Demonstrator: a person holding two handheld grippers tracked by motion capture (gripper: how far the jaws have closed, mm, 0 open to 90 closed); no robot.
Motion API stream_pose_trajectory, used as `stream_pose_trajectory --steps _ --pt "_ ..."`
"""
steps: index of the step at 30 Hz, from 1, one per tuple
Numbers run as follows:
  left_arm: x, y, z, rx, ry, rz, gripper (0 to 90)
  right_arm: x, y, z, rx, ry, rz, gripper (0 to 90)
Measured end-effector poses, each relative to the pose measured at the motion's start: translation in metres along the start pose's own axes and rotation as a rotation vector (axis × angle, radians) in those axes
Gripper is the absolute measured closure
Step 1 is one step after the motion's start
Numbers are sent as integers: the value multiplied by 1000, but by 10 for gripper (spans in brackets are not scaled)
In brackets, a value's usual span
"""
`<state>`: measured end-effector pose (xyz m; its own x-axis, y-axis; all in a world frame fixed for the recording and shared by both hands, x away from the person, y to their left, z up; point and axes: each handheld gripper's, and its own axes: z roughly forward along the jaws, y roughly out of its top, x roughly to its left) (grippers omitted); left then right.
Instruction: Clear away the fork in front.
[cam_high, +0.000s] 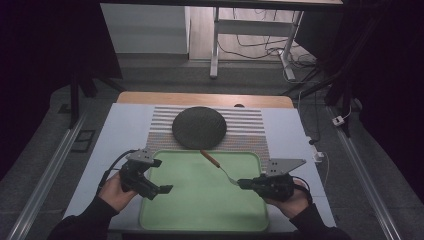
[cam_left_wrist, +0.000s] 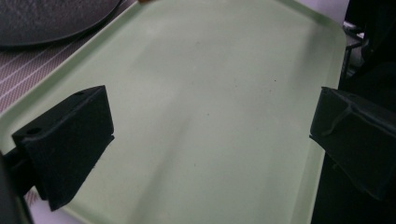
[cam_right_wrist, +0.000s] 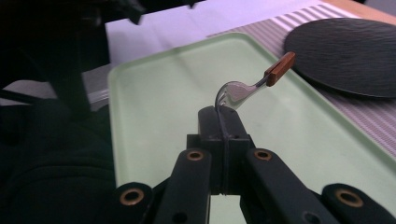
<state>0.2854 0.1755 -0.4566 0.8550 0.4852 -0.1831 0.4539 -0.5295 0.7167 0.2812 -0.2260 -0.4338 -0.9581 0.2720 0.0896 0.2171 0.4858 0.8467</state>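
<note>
Dim room, a white-topped table (cam_high: 125, 131) under the high camera, its wooden far edge showing before a dark floor strewn with cables.

Nearest the person, the green tray (cam_high: 200, 210) lies at the table's front edge, its floor bare. The right gripper (cam_high: 243, 183) is clenched on the metal end of a fork (cam_high: 218, 166), pinching it by the tines or close to them; the exact contact is hidden behind the pads. The fork hangs over the tray's right half, its brown wooden handle (cam_right_wrist: 280, 68) pointing up and away toward the plate.

That grip looks like the weak point. Held at one thin end, the long handle acts as a lever, and a quick swing or a knock could make the fork pivot in the pads or slip out and clatter onto the tray. The handle tip also sits close to the plate's near rim, so pushing further forward at this height risks striking it.

The left gripper (cam_high: 160, 176) hovers over the tray's left part, released, with its pads (cam_left_wrist: 70, 140) wide apart and nothing between them. It is well apart from the fork, so a clash of the two tools seems unlikely unless both head for the tray's middle.

Beyond the tray, a striped placemat (cam_high: 250, 127) carries a dark round plate (cam_high: 199, 127), which overlaps the tray's far edge. Nothing else on the table blocks the path; table legs (cam_high: 215, 45) stand in the background.
</note>
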Motion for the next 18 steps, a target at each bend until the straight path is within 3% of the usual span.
stream_pose_trajectory --steps 5,8,13,18 --pt "-1 12 9 20 -10 44 0 5 0 2 -12 58 -10 900" --pt "-1 20 16 39 -8 99 0 7 1 4 -11 88 -14 900" --pt "1 29 27 56 -58 150 0 11 4 8 -14 148 -29 900" --pt "-3 36 39 103 -71 214 17 15 9 15 -4 220 -58 900"
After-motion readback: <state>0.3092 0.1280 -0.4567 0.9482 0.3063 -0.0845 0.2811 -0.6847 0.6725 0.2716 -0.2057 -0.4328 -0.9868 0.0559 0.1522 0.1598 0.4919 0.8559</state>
